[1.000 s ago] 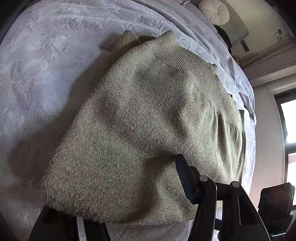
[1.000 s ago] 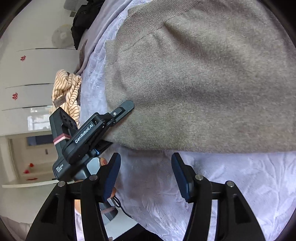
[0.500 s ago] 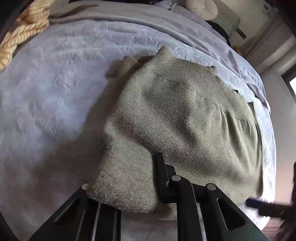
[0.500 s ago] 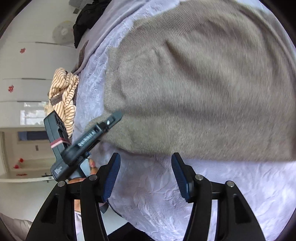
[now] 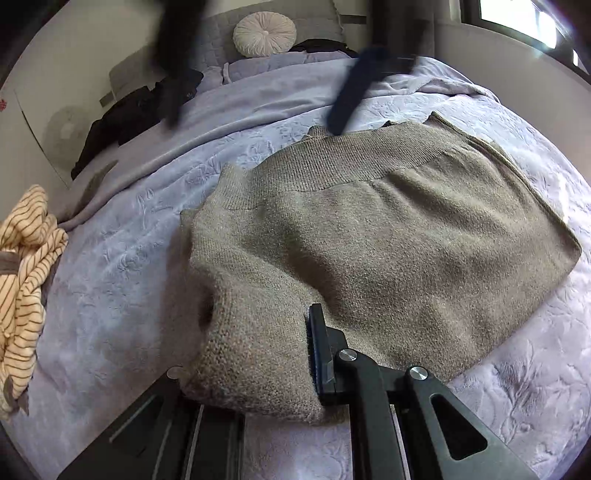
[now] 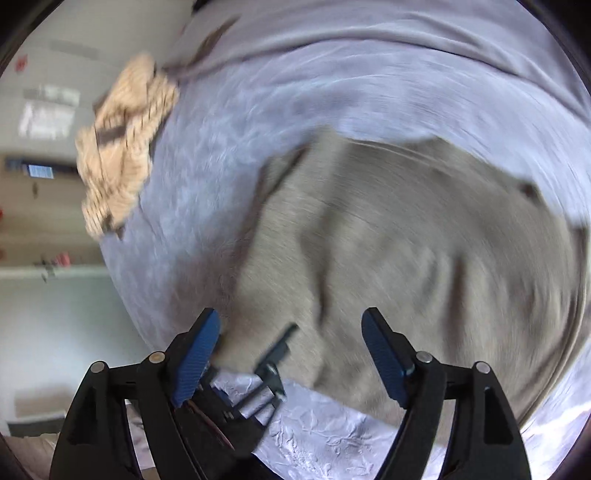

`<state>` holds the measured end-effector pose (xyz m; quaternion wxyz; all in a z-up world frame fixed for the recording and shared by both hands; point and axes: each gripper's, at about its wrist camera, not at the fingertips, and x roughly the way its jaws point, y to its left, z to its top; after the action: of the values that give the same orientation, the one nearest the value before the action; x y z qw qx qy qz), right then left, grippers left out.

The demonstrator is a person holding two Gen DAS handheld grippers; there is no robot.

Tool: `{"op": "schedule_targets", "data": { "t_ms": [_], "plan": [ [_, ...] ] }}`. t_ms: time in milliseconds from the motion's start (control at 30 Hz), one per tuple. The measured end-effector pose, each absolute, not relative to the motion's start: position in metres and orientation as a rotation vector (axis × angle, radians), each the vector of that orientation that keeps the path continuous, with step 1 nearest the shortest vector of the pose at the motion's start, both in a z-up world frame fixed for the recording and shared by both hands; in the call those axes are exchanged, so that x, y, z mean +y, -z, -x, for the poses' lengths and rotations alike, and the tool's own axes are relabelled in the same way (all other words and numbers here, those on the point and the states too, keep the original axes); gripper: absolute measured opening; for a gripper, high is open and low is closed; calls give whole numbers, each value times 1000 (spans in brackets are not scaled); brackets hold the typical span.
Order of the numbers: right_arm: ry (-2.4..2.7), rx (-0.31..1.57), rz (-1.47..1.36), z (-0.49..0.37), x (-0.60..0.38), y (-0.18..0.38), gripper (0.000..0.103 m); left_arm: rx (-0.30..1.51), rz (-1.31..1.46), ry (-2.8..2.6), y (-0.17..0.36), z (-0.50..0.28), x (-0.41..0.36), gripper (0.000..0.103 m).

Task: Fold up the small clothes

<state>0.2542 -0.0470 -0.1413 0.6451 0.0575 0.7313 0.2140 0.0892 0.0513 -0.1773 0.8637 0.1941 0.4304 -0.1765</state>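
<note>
Two grippers yours: left gripper (image 5: 258, 365) clenched on sweater (image 5: 388, 240) corner; right gripper (image 6: 291, 354) jaws opening, nothing between, above bedspread (image 5: 122, 266).

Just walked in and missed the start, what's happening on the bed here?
A person with a gripper in each hand is folding a grey-brown knit sweater on the lavender bedspread. The left gripper is clamped on its near corner, lifting it. The right gripper is empty, its jaws opening above the sweater. A striped garment lies aside.

Bed: lilac embossed bedspread (image 5: 122, 266).
Head of bed: round pleated cream cushion (image 5: 264, 34).
Far left corner: heap of black clothing (image 5: 122, 122).
</note>
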Motion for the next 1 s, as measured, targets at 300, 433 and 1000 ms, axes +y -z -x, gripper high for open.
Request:
{"op": "schedule_targets", "data": {
  "t_ms": [300,433,1000],
  "plan": [
    [-517,1878,270,-278,56,214,83,886,-400,382,182,-87,47,14],
    [-505,1919,419,-275,80,240,83,879,-409,392,185,-84,50,14],
    [-606,1631,64,-258,-13,168,13,807,-386,443,132,-79,27,14]
  ]
}}
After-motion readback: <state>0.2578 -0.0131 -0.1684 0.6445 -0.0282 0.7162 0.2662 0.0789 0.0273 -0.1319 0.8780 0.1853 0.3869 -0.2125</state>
